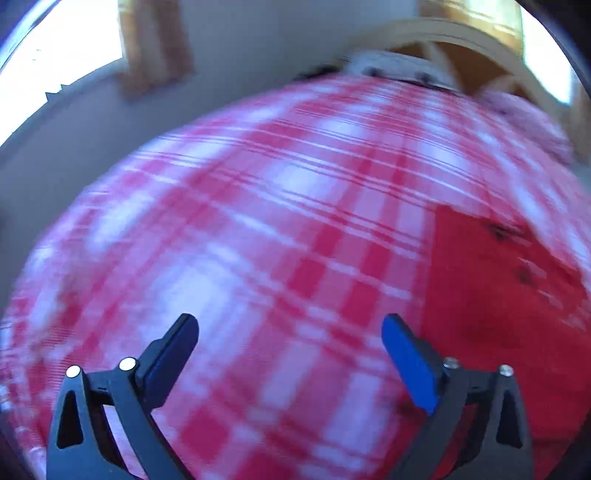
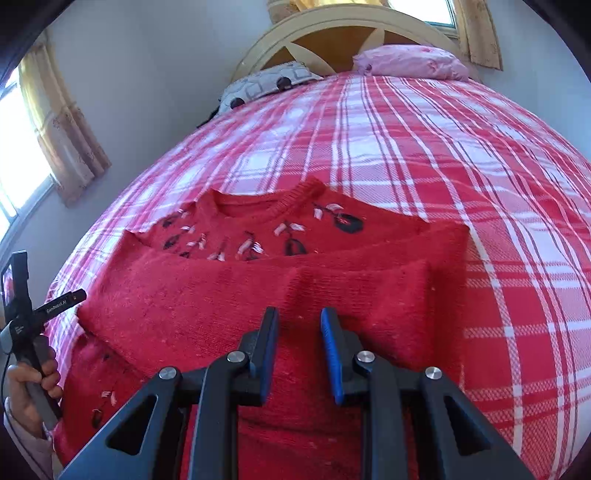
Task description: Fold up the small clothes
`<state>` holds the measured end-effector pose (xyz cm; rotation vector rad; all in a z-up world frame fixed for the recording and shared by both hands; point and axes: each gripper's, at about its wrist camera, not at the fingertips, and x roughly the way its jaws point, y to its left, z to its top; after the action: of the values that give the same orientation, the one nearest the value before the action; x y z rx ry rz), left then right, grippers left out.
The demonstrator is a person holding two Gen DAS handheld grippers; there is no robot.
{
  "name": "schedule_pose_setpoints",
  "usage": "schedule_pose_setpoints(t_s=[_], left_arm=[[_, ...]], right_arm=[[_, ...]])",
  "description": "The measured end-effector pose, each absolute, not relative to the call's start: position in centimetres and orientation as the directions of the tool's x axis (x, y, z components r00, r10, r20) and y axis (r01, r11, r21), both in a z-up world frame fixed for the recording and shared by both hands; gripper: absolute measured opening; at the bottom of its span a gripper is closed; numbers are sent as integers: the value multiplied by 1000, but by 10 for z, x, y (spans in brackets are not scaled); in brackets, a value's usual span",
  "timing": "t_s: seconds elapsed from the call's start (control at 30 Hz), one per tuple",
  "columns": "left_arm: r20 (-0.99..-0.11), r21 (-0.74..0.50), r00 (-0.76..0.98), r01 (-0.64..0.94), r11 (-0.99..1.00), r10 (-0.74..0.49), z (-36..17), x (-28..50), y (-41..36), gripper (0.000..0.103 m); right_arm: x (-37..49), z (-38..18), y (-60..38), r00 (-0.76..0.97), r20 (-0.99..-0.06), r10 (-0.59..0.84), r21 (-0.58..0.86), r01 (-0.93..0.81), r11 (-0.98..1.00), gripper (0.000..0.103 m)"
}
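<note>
A small red knitted sweater (image 2: 229, 295) with black and white embroidery near its neckline lies on the bed, both sleeves folded across its front. My right gripper (image 2: 300, 317) hovers just above the folded sleeves, its jaws a narrow gap apart and holding nothing. In the blurred left wrist view the sweater (image 1: 495, 288) lies at the right. My left gripper (image 1: 290, 323) is wide open and empty above the bedspread, left of the sweater. The left gripper's handle (image 2: 26, 314) shows in the right wrist view, held by a hand.
A red and white plaid bedspread (image 2: 461, 155) covers the bed. A grey patterned pillow (image 2: 266, 83) and a pink pillow (image 2: 410, 62) lie against the wooden headboard (image 2: 343, 22). Curtained windows (image 2: 22, 147) stand to the left and behind.
</note>
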<state>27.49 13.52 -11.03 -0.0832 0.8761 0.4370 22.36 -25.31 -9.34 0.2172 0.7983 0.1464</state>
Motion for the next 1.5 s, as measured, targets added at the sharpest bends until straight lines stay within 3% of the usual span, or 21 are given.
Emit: schedule_pose_setpoints(t_s=[0.2,0.37,0.43,0.57,0.7,0.8,0.93,1.17,1.27,1.43,1.5], left_arm=[[-771,27,596,-321,947,224,-98,249,145,100],[-769,79,629,-82,993,113,-96,218,95,101],[-764,160,628,-36,986,147,-100,218,78,101],[-775,240,591,-52,969,223,-122,248,61,103],[-829,6,549,-180,984,105,-117,266,95,103],[-846,-50,529,-211,976,71,-129,263,109,103],[-834,29,528,-253,967,163,-125,234,112,103],[-783,36,598,-226,974,168,-109,210,112,103],[-756,-11,647,-156,988,94,-98,216,101,103],[-777,118,593,-195,974,213,-119,252,85,103],[-809,24,568,-230,973,154,-121,252,102,103]], right_arm=[[201,-64,-218,736,-618,277,238,-160,958,25],[194,-58,-189,732,-620,285,176,-224,959,25],[195,-60,-187,726,-623,293,195,-218,956,25],[188,-60,-190,727,-617,302,225,-205,953,25],[184,-60,-195,726,-625,288,217,-193,957,25],[185,-65,-198,719,-635,281,220,-180,959,25],[191,-71,-198,706,-639,304,256,-178,950,25],[194,-72,-174,692,-627,359,279,-231,932,25],[198,-76,-170,681,-629,375,305,-227,925,25],[201,-91,-167,635,-682,364,294,-217,931,25],[200,-99,-171,605,-718,343,278,-202,939,25]])
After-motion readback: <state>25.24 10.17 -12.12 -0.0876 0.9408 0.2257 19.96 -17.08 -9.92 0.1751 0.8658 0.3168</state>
